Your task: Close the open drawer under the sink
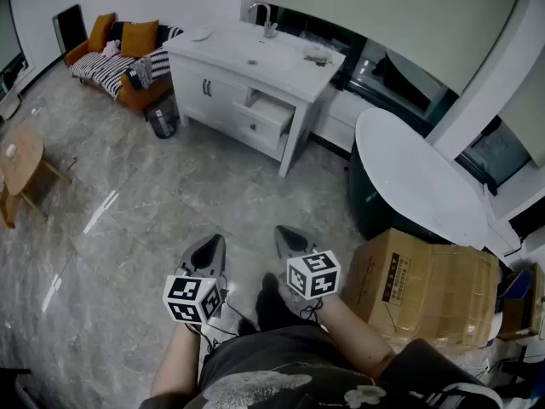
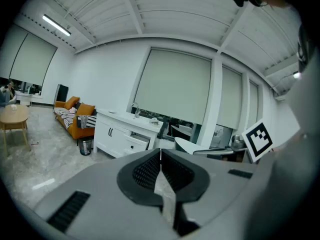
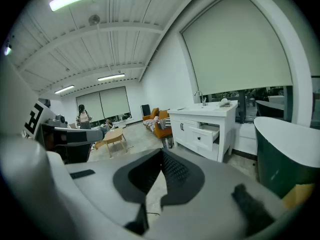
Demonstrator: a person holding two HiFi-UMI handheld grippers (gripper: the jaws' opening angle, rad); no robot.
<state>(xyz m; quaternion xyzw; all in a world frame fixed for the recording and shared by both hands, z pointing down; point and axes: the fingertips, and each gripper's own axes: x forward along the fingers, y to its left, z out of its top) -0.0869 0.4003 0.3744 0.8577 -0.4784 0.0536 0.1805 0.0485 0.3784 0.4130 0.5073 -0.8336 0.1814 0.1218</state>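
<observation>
A white sink cabinet [image 1: 255,83] stands across the room by the window wall, with a tap [image 1: 267,20] on top. Its upper right drawer [image 1: 271,114] is pulled out; in the gripper views the same drawer [image 2: 140,140] [image 3: 209,132] shows ajar. My left gripper [image 1: 213,247] and right gripper [image 1: 288,235] are held close to my body, far from the cabinet, both pointing towards it. Each has its jaws pressed together with nothing between them: left gripper [image 2: 160,151], right gripper [image 3: 161,151].
A dark green bathtub [image 1: 409,181] with a white rim stands right of the cabinet. A cardboard box [image 1: 430,286] lies at my right. A bin [image 1: 161,119] and an orange sofa [image 1: 123,58] are left of the cabinet, a small wooden table [image 1: 21,164] at far left.
</observation>
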